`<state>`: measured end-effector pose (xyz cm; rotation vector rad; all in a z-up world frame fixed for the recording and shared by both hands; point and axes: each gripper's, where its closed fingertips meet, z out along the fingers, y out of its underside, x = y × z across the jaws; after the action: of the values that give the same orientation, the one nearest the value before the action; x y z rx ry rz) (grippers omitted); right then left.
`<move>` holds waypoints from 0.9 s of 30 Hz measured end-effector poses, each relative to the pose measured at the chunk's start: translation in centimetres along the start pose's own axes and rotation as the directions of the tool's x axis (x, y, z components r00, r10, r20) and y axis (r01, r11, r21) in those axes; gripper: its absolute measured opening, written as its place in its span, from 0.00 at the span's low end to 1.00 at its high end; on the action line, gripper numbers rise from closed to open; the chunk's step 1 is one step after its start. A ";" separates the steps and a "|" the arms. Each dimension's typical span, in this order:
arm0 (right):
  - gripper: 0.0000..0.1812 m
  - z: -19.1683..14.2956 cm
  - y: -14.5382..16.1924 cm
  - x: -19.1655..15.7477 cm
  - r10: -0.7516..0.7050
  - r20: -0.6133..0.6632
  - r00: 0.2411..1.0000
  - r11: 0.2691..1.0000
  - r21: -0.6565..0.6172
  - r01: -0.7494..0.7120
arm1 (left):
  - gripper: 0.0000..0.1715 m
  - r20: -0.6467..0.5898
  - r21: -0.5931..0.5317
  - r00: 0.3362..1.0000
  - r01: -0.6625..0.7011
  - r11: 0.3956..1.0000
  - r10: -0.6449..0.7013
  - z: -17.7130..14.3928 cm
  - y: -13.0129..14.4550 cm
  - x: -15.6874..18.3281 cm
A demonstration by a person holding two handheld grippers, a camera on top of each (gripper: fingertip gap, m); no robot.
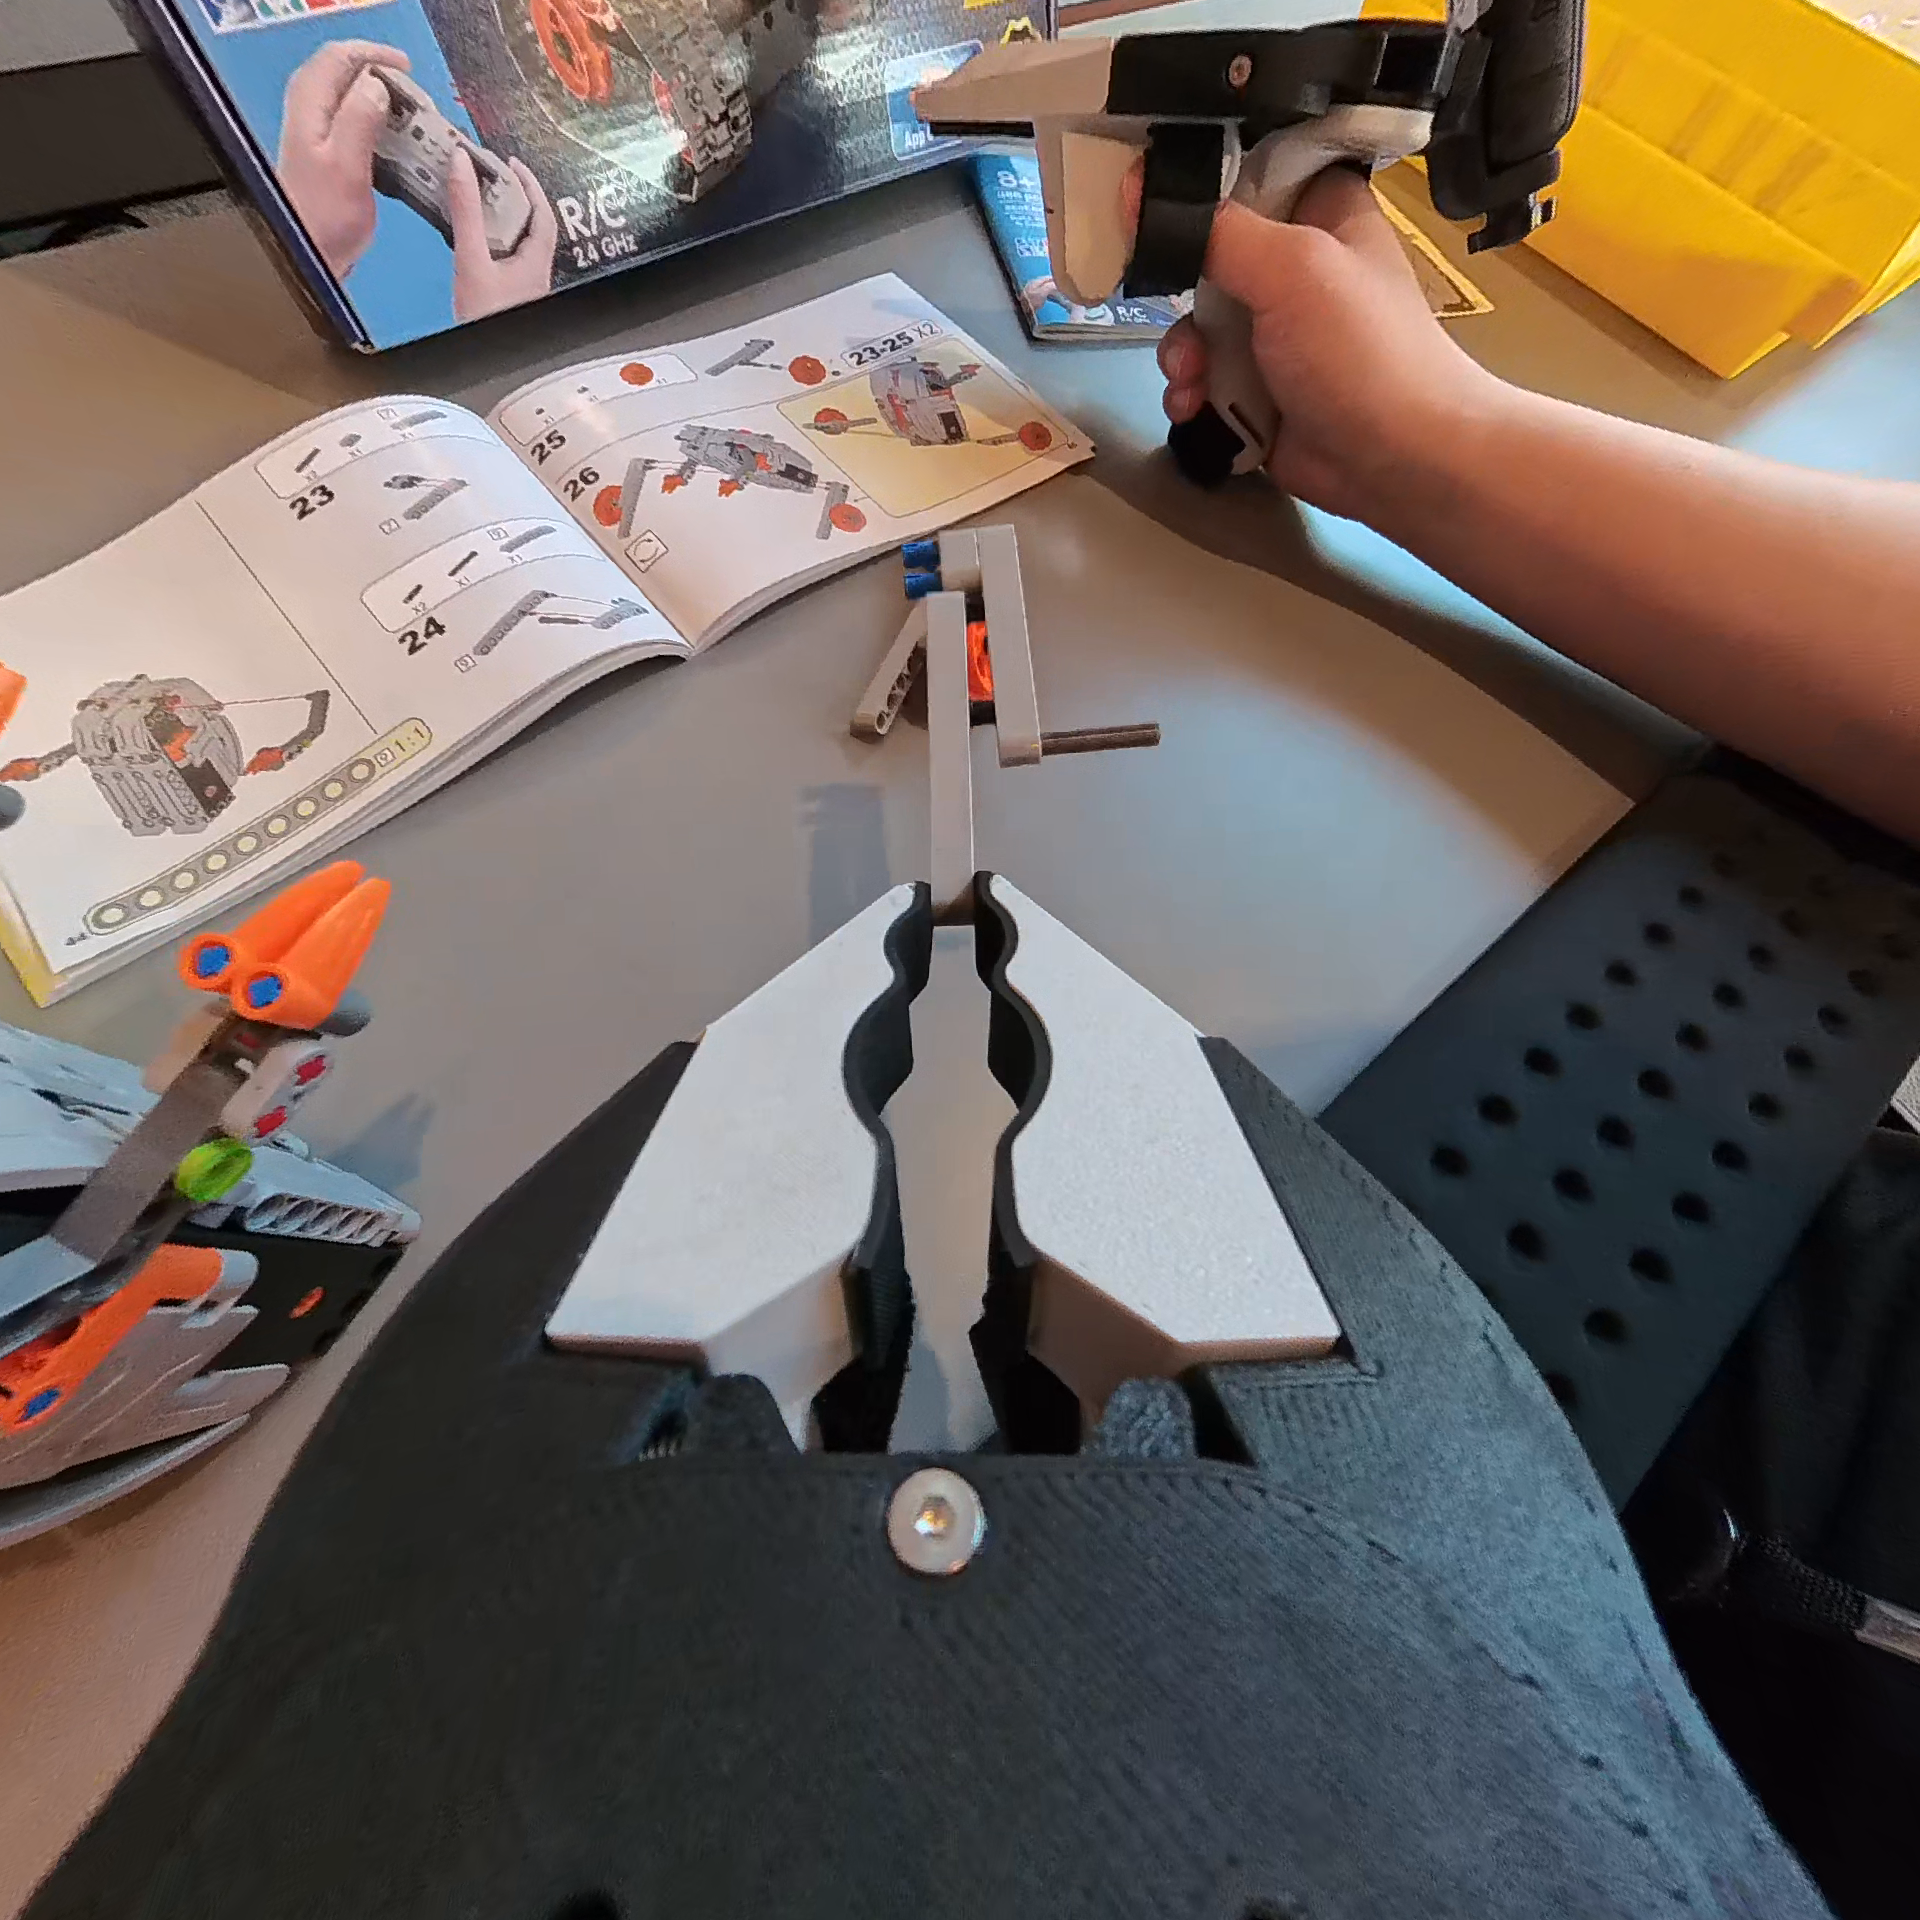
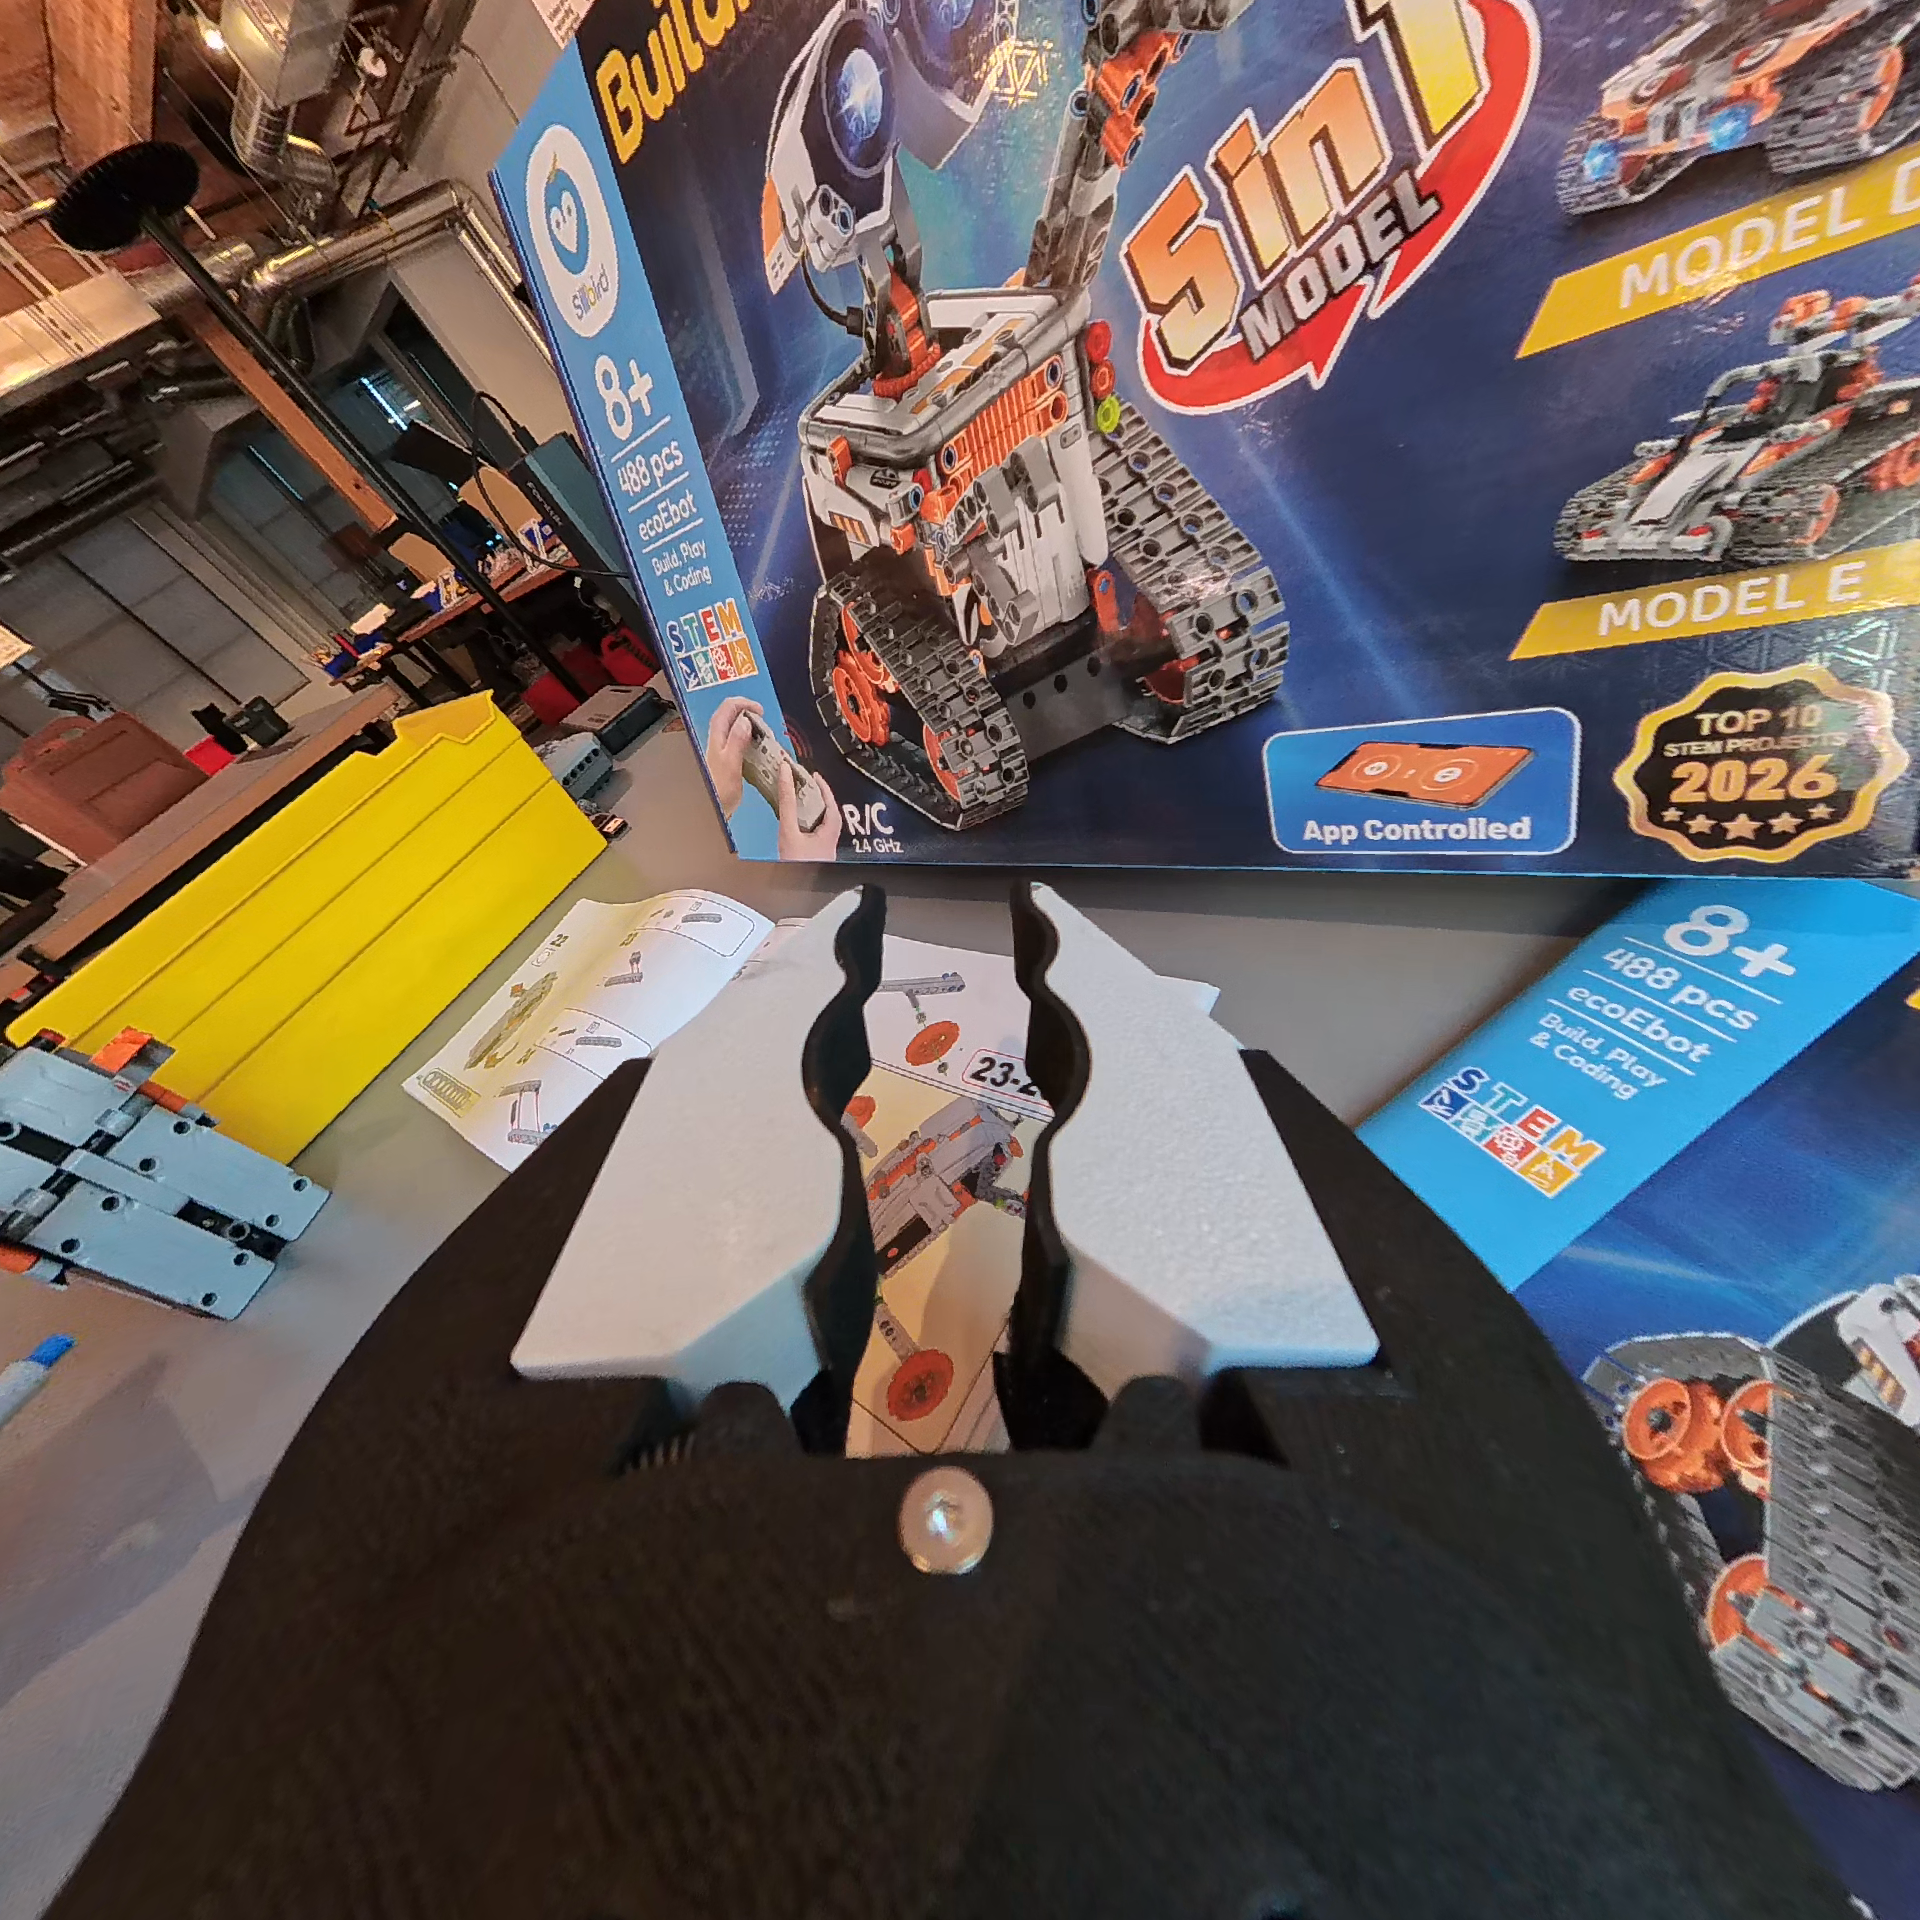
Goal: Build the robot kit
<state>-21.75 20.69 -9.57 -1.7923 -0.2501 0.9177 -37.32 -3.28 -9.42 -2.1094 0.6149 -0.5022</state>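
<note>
My left gripper (image 1: 953,896) is shut on the near end of a grey beam (image 1: 948,748) of a small brick assembly with blue pins (image 1: 918,569), an orange part and a dark axle (image 1: 1101,739). It holds the assembly over the grey table (image 1: 644,935). My right gripper (image 2: 945,902) is open and empty, above the open instruction booklet (image 2: 935,1164). The right gripper also shows in the left wrist view (image 1: 1081,156), held in a person's hand at the far right.
The open instruction booklet (image 1: 416,582) lies at left centre. A partly built grey and orange model (image 1: 156,1247) stands at the near left and shows in the right wrist view (image 2: 135,1184). A big toy box (image 2: 1195,416) stands at the back. Yellow bins (image 2: 312,935) lie nearby. A black perforated chair (image 1: 1621,1143) is at the right. Spacing between my two grippers at the tips: around 30 cm.
</note>
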 end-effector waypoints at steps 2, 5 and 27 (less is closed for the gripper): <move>0.13 0.0 -0.1 -0.2 -0.005 0.006 1.000 1.000 0.008 0.005 | 0.03 -0.009 0.009 1.000 0.000 1.000 0.000 -0.2 -0.4 0.2; 0.13 0.0 -0.1 -0.5 -0.019 0.014 1.000 1.000 0.004 0.019 | 0.04 0.036 0.015 0.999 -0.041 0.999 0.041 -0.6 -1.1 -0.1; 0.13 -2.2 -2.0 -10.1 -0.279 0.198 0.940 0.958 0.119 0.259 | 0.04 0.398 0.008 0.906 -0.161 0.987 0.145 -5.7 -2.8 -5.7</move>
<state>-26.65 14.33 -2.84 -1.5295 -0.5684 0.9076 -44.33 -2.07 -4.65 -2.0240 0.5214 0.0078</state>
